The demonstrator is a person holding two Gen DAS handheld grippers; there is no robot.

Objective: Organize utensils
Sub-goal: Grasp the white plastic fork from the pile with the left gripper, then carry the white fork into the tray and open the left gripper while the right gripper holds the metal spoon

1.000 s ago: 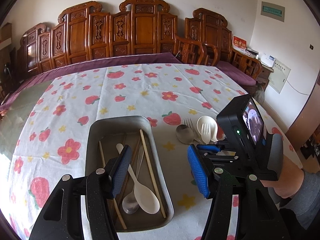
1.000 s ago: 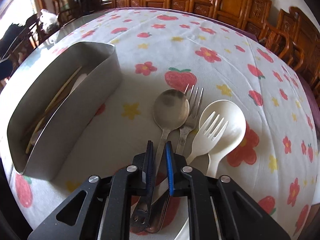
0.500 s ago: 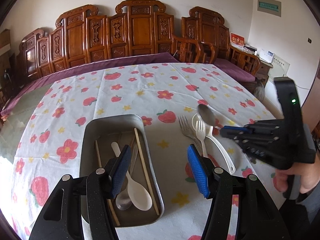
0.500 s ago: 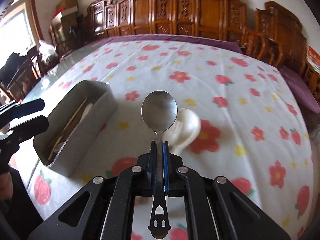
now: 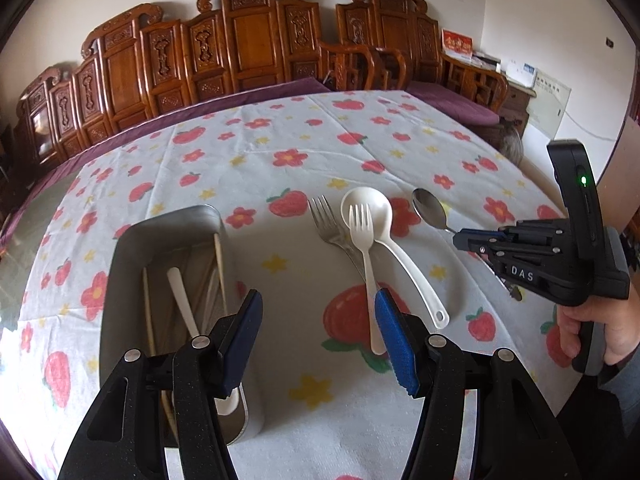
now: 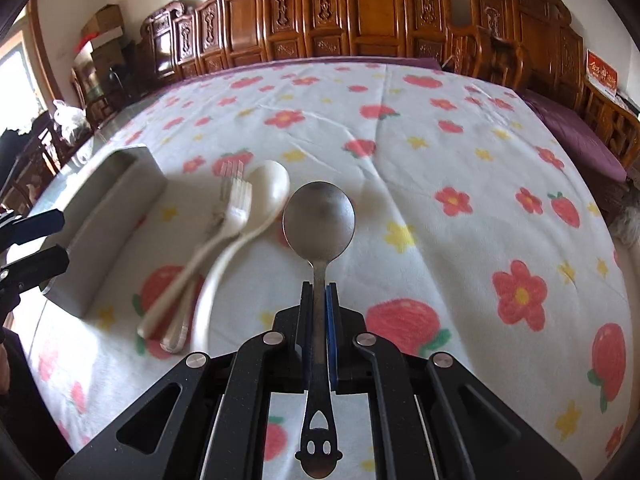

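My right gripper (image 6: 319, 292) is shut on the handle of a metal spoon (image 6: 319, 220) and holds it in the air above the flowered cloth. In the left wrist view, that metal spoon (image 5: 430, 208) sticks out of the right gripper (image 5: 460, 238) at the right. On the cloth lie a metal fork (image 5: 324, 216), a white plastic fork (image 5: 362, 232) and a white spoon (image 5: 366, 204), overlapping. My left gripper (image 5: 320, 320) stands open over the cloth, with nothing between its fingers. The metal tray (image 5: 168, 224) to its left holds chopsticks and a white spoon.
The table wears a white cloth with red flowers and strawberries (image 6: 520, 296). Carved wooden chairs (image 5: 248, 40) line the far side. A person's hand (image 5: 600, 320) grips the right tool at the right edge. The tray (image 6: 116, 200) sits left of the loose utensils.
The right gripper has lifted the metal spoon off the pile and carried it to the right. The left gripper has shifted from above the tray toward the forks.
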